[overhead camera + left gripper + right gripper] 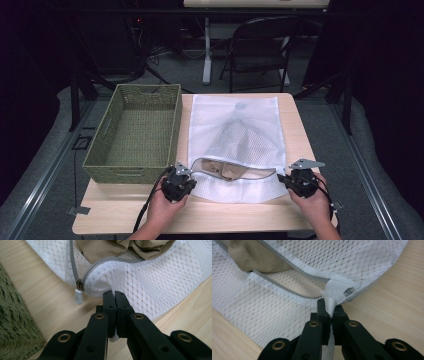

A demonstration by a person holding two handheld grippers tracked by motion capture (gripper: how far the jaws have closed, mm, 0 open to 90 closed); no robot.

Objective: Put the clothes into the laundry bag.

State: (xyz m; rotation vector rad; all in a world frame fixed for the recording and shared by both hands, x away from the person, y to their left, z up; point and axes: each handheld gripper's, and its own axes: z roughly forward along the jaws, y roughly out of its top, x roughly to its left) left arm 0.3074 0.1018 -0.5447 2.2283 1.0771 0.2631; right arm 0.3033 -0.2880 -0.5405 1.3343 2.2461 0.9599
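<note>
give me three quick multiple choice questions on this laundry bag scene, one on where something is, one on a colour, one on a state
1. Where does the basket stand, seen in the high view?
A. left of the mesh bag
B. right of it
C. on top of it

2. What colour is the garment inside the bag?
A. red
B. tan
C. blue

3. How is the bag's zipper?
A. zipped fully shut
C. torn off
B. open, showing the garment

Answers:
1 A, the woven green basket sits at the table's left beside the bag.
2 B, tan cloth shows through the opening.
3 B, the zipper gapes while the left gripper and right gripper each pinch the mesh at one end of the opening.
</note>
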